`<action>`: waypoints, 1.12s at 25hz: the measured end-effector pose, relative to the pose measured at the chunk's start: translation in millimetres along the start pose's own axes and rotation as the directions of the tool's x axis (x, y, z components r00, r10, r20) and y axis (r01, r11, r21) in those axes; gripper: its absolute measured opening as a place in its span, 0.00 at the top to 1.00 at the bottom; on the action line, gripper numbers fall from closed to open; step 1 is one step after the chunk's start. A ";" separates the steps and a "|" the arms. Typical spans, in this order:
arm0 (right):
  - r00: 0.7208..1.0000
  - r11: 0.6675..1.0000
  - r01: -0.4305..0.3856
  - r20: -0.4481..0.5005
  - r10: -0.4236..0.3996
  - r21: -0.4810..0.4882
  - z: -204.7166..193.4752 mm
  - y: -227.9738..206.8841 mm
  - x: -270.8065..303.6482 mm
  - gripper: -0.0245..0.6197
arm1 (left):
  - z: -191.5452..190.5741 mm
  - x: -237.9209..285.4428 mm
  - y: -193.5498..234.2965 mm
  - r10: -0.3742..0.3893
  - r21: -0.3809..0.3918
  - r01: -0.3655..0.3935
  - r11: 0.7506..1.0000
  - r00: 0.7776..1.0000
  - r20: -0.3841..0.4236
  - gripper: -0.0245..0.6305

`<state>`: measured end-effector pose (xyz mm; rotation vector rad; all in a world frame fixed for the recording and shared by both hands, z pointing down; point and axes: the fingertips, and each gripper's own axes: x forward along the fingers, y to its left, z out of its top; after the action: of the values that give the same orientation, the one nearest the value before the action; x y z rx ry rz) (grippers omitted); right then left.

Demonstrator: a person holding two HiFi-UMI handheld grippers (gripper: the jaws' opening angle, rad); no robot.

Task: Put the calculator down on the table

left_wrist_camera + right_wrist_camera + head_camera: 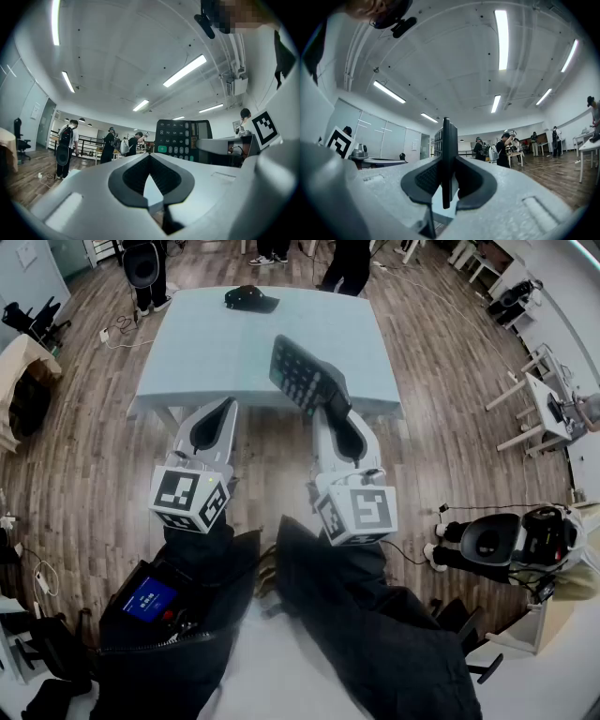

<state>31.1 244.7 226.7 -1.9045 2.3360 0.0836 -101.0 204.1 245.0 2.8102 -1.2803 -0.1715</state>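
Observation:
A black calculator (302, 371) is held up over the near edge of the light blue table (206, 343), tilted, with its keys facing left. My right gripper (330, 407) is shut on its lower edge. In the right gripper view the calculator (447, 140) stands edge-on between the dark pads (423, 177). My left gripper (228, 404) hovers just left of it at the table's near edge, shut with nothing in it. In the left gripper view the jaws meet at the tips, and the calculator's key face (180, 137) shows to the right.
A black cap (249, 298) lies at the table's far side. People's legs (347, 266) stand beyond the table. White desks (544, 404) are at the right, and a black chair (492, 540) sits low right. Cables (117, 329) trail on the wooden floor at the left.

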 end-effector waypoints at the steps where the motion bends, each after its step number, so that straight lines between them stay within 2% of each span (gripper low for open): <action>1: 1.000 1.000 -0.004 -0.005 0.004 0.006 -0.1 1.2 1.3 0.85 | -2.2 1.0 0.9 -0.002 0.002 0.002 1.000 1.000 -0.001 0.97; 16: 1.000 1.000 -0.022 -0.010 0.022 0.020 -8.5 2.9 5.5 0.86 | -21.2 7.2 3.3 -0.004 -0.019 0.003 1.000 0.999 -0.050 0.97; 28: 0.998 0.997 -0.060 -0.016 0.061 0.051 -27.8 -32.3 -1.9 0.87 | -44.6 24.5 -20.9 0.044 -0.001 -0.044 0.999 0.996 -0.075 0.97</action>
<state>61.4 236.5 255.8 -1.8189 2.3845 0.0135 -64.0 199.2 285.4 2.7550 -1.3226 -0.0661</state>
